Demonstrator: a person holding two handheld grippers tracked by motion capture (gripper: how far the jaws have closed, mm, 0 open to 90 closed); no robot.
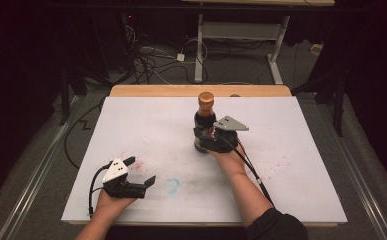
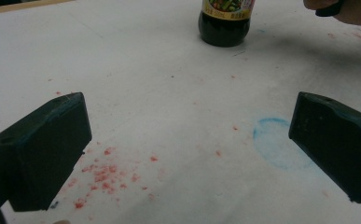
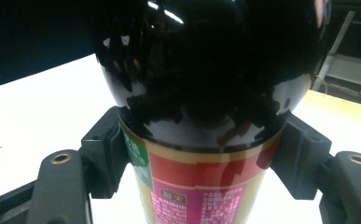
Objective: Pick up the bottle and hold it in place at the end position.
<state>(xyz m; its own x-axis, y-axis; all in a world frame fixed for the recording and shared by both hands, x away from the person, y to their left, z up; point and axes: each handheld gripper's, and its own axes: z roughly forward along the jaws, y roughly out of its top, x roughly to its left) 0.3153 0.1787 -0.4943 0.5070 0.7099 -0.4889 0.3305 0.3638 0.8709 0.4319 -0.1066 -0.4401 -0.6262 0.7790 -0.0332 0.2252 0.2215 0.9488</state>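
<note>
A dark sauce bottle point(image 1: 204, 119) with an orange cap and a red and gold label stands upright on the white table top point(image 1: 291, 150), right of centre. My right gripper point(image 1: 205, 141) reaches it from the near side, and its two jaws press on the label on either side of the bottle's point(image 3: 201, 93) lower body. My right gripper point(image 3: 199, 163) is shut on it. My left gripper point(image 1: 141, 171) rests low at the near left with its jaws wide open and nothing between them. From my left gripper point(image 2: 187, 140), the bottle's base point(image 2: 224, 28) stands far off.
Red specks point(image 2: 106, 172) and a faint blue ring point(image 2: 274, 144) stain the white sheet near the left gripper. A wooden edge point(image 1: 201, 90) runs along the table's far side. Beyond it are cables on the floor and a desk frame point(image 1: 241, 45).
</note>
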